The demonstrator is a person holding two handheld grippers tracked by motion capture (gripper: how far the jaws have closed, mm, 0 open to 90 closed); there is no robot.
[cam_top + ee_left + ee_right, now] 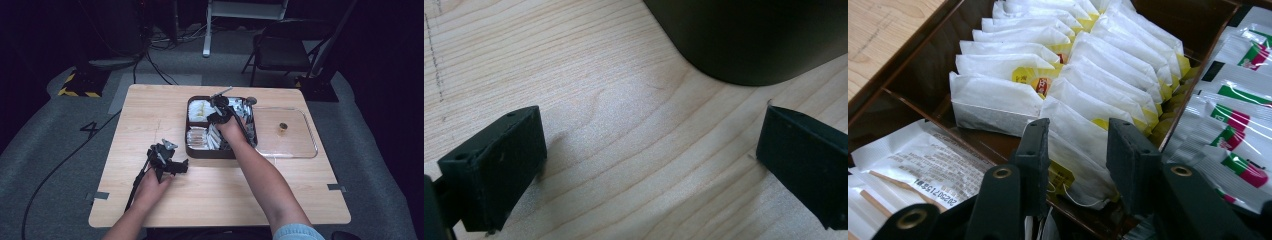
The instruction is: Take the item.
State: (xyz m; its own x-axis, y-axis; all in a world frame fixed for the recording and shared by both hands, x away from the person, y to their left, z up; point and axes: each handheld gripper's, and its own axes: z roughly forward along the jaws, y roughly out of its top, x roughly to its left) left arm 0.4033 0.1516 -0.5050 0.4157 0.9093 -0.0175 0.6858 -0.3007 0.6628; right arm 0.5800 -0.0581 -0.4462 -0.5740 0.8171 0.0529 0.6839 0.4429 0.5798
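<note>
Right gripper (1075, 150) down in the tray (190, 150), jaws narrowed around the nearest tea bag (1073, 150) of the right-hand row in the far-left compartment. Bag between the jaws, but full pinch not certain: a sliver of gap possibly left on each side. Left gripper (649, 165) parked low over the table (614, 130), jaws wide, nothing between them, beside the tray's dark corner (749, 40).

Likely risks:
- Catching two bags at once, since the rows overlap tightly and the next bag leans on the gripped one.
- Crushing or tearing the thin paper if squeezed hard on the bulging middle.
- Snagging the thin string (1073, 200) at the bag's lower edge on lifting, dragging neighbours out.
- Tray shifting on lift, with nothing bracing it.

High view: places the tray mid-table, a clear tray (300, 150) touching its right side with a small brown object (283, 128) in it, and the two hands well apart; bags there just pale blurs. Right gripper view: gives the single bag between the jaws, yellow tags, printed packets (923, 165) in the near compartment, green-and-red sachets (1243, 120) to the right. Left gripper view: gives wood grain and that gripper's wide gap.
</note>
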